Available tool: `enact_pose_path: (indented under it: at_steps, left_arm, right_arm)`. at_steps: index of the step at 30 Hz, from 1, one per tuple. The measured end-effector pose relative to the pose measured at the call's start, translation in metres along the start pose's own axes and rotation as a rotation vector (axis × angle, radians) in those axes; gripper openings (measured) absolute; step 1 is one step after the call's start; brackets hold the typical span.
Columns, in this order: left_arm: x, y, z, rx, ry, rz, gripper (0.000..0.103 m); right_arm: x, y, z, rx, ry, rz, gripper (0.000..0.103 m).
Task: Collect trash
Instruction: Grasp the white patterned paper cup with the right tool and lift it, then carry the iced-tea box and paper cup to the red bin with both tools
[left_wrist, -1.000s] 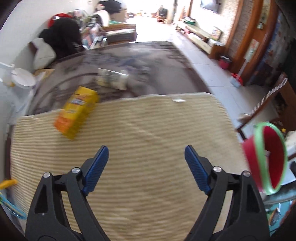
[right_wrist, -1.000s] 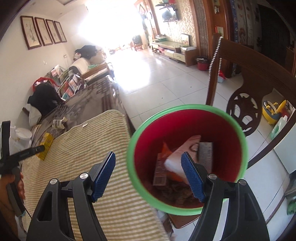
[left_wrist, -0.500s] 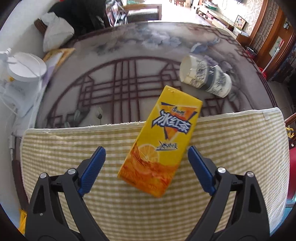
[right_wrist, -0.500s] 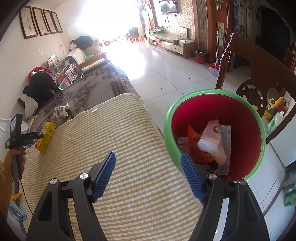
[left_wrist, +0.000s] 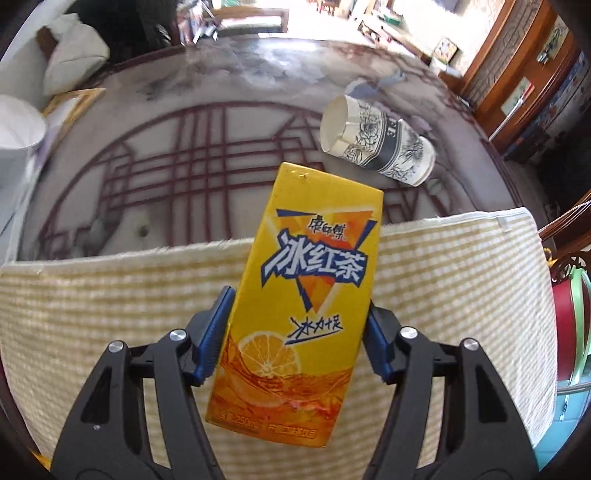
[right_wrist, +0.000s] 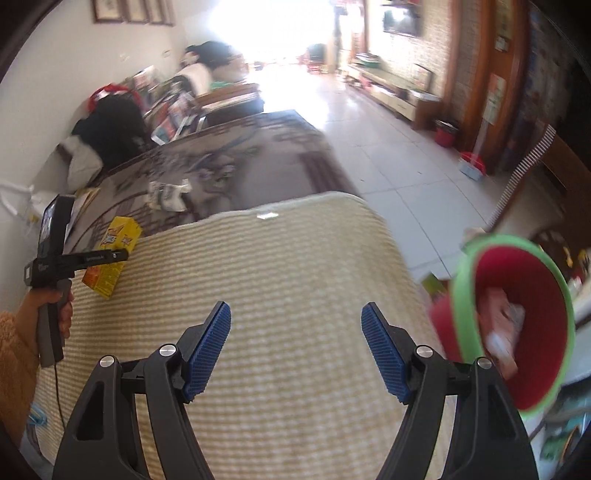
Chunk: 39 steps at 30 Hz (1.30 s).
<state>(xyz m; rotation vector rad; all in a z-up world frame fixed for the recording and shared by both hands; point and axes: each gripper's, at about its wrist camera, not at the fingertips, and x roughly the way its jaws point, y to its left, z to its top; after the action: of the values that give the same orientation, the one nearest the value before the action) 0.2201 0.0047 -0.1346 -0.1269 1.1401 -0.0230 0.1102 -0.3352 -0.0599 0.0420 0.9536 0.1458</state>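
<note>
My left gripper (left_wrist: 299, 336) is closing its jaws on the yellow juice carton (left_wrist: 303, 306), which lies on the checked cloth (left_wrist: 110, 302) at its far edge; half a second ago the jaws stood wide around it. Right gripper (right_wrist: 295, 347) is wide and empty. Next: lift and carry to the red bin (right_wrist: 532, 332).

Yellow drink carton (left_wrist: 295, 306), centre of the left wrist view — large blue-outlined characters 冰红茶 are printed across its middle, with the smaller brand 康师傅 above them and 冰力十足 handwritten-style below. "250mL" is printed near its bottom edge; the rest of that line is too small to be read. Paper cup (left_wrist: 376, 144), upper right — only the letters "FE" can be made out.
</note>
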Motion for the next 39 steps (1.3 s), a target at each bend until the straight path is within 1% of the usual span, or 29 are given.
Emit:
enact_pose_path:
  at_steps: [3,4,9,12,14,17,18,20,22,23,26,27,28,29,30,32,35,39]
  left_arm:
    - [-0.022,0.005,-0.023,-0.013,-0.029,-0.016,0.062]
    - [-0.029,0.008,-0.036,-0.020,-0.034,-0.010,0.062]
    - [-0.048,0.023,-0.085,-0.087,-0.007,0.021,0.062]
    - [-0.056,0.031,-0.106,-0.104,0.002,0.042,0.062]
    - [-0.056,0.037,-0.114,-0.115,0.014,0.046,0.062]
    - [-0.051,0.047,-0.119,-0.151,0.033,0.049,0.062]
    - [-0.050,0.051,-0.120,-0.159,0.039,0.051,0.063]
    - [-0.048,0.059,-0.123,-0.183,0.047,0.056,0.063]
    - [-0.049,0.064,-0.125,-0.201,0.041,0.045,0.063]
    - [-0.050,0.066,-0.125,-0.202,0.041,0.052,0.063]
    - [-0.047,0.065,-0.123,-0.198,0.039,0.055,0.063]
    - [-0.045,0.061,-0.123,-0.195,0.039,0.058,0.063]
    - [-0.045,0.061,-0.123,-0.192,0.038,0.061,0.063]
    - [-0.045,0.060,-0.123,-0.190,0.037,0.063,0.063]
    - [-0.044,0.060,-0.123,-0.188,0.037,0.065,0.063]
    - [-0.045,0.057,-0.125,-0.179,0.038,0.072,0.063]
    - [-0.043,0.053,-0.122,-0.173,0.040,0.080,0.063]
    - [-0.042,0.052,-0.121,-0.181,0.039,0.077,0.063]
  right_arm:
    - [0.031,0.040,0.034,-0.115,0.001,0.047,0.071]
    - [0.043,0.052,0.044,-0.152,0.002,0.060,0.071]
    - [0.106,0.127,0.101,-0.343,0.006,0.104,0.071]
    - [0.143,0.162,0.122,-0.423,0.026,0.105,0.071]
    - [0.171,0.184,0.132,-0.488,0.047,0.091,0.071]
    - [0.200,0.208,0.140,-0.565,0.061,0.071,0.071]
    - [0.212,0.217,0.142,-0.604,0.073,0.052,0.071]
    - [0.230,0.229,0.141,-0.669,0.118,0.018,0.071]
    - [0.244,0.235,0.140,-0.715,0.139,0.007,0.071]
    - [0.249,0.236,0.139,-0.728,0.148,0.001,0.071]
    - [0.264,0.237,0.137,-0.746,0.168,-0.031,0.066]
    - [0.265,0.237,0.136,-0.753,0.151,-0.044,0.056]
    - [0.265,0.238,0.136,-0.756,0.149,-0.040,0.053]
    - [0.264,0.238,0.136,-0.755,0.148,-0.038,0.044]
    - [0.262,0.237,0.138,-0.743,0.147,-0.026,0.040]
    - [0.256,0.231,0.141,-0.699,0.138,-0.002,0.040]
    - [0.239,0.220,0.145,-0.607,0.129,0.059,0.040]
    - [0.197,0.200,0.137,-0.482,0.111,0.202,0.040]
